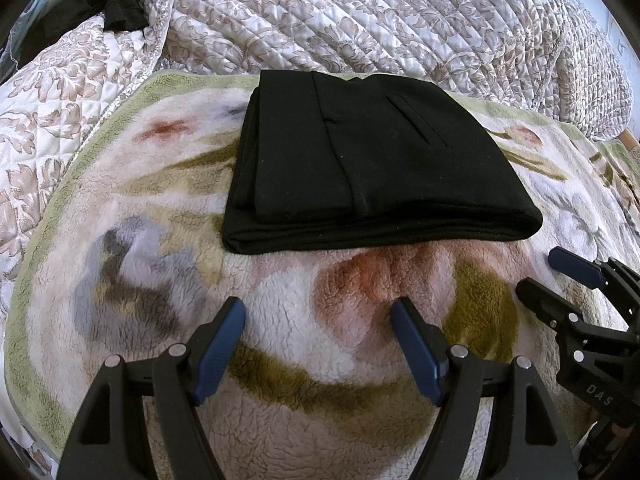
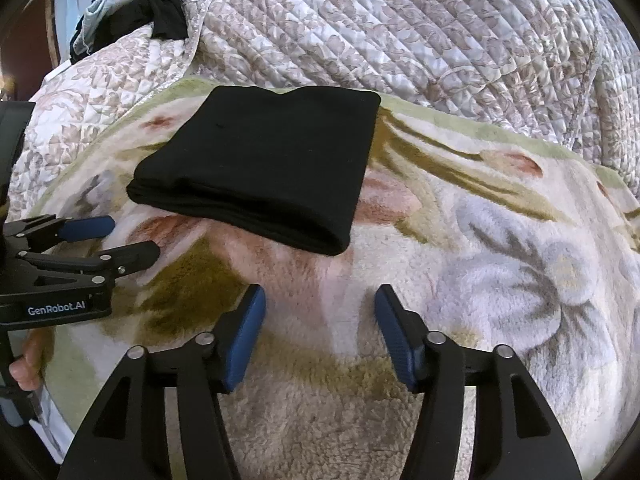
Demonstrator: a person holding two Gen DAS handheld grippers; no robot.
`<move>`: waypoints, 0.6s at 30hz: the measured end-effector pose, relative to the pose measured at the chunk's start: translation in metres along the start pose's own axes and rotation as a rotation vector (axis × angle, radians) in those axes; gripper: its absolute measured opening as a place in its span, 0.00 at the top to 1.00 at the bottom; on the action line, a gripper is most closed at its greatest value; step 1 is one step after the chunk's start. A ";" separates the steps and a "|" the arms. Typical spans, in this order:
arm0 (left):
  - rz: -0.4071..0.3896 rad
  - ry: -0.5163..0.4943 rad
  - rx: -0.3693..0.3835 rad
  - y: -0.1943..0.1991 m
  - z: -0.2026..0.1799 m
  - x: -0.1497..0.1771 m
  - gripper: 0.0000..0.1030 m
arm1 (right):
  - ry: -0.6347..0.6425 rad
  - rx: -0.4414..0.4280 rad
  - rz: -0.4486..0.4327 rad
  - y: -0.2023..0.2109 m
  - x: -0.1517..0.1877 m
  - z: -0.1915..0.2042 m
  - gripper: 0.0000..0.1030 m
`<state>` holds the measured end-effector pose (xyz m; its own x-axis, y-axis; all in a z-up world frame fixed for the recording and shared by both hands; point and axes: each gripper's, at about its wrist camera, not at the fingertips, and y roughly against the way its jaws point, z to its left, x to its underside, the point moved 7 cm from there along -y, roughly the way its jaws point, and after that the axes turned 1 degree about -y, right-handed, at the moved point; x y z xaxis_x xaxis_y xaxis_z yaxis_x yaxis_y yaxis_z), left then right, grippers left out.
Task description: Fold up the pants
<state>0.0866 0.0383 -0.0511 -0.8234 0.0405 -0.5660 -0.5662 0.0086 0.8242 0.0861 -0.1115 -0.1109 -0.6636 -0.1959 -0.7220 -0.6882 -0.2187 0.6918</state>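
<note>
Black pants [image 1: 372, 156] lie folded into a compact, thick rectangle on a fleecy floral blanket [image 1: 304, 312] spread over the bed. The stacked layers show along the near edge of the bundle, and in the left wrist view a slit pocket and a long seam run across its top face. Beyond the blanket, a quilted bedspread [image 1: 380, 12] with a brown leaf pattern fills the far side of the bed, and some dark clothing [image 1: 104, 4] lies bunched at its far left corner.

Both grippers hang over bare blanket on the near side of the pants, apart from the fabric. The left gripper [image 1: 318, 308] has its blue-padded fingers [image 1: 218, 350] spread wide, with only fleece showing between them. The right gripper [image 2: 320, 296] also stands with its fingers [image 2: 248, 336] apart and grips nothing; the gap between them looks a little narrower than that of the left. In the right wrist view the left gripper appears at the left edge, its tips just short of the near left corner of the pants, and part of a person's hand [image 2: 26, 364] shows at its handle. In the left wrist view the right gripper comes in from the right edge, near the bundle's near right corner.
</note>
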 end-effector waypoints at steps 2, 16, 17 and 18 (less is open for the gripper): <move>0.000 0.000 -0.001 0.000 0.000 0.000 0.24 | -0.001 -0.001 0.002 0.000 0.000 0.000 0.43; 0.002 0.000 0.000 0.000 0.000 -0.001 0.24 | 0.006 0.005 -0.014 -0.005 -0.002 -0.004 0.38; 0.003 0.000 0.000 0.000 0.000 -0.001 0.24 | 0.002 0.003 -0.015 -0.005 -0.002 -0.004 0.37; 0.003 0.000 0.001 0.000 0.000 0.000 0.24 | -0.002 0.000 -0.016 -0.005 -0.002 -0.004 0.37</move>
<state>0.0868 0.0387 -0.0513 -0.8251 0.0404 -0.5635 -0.5636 0.0091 0.8260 0.0926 -0.1134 -0.1128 -0.6528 -0.1905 -0.7332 -0.6989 -0.2219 0.6799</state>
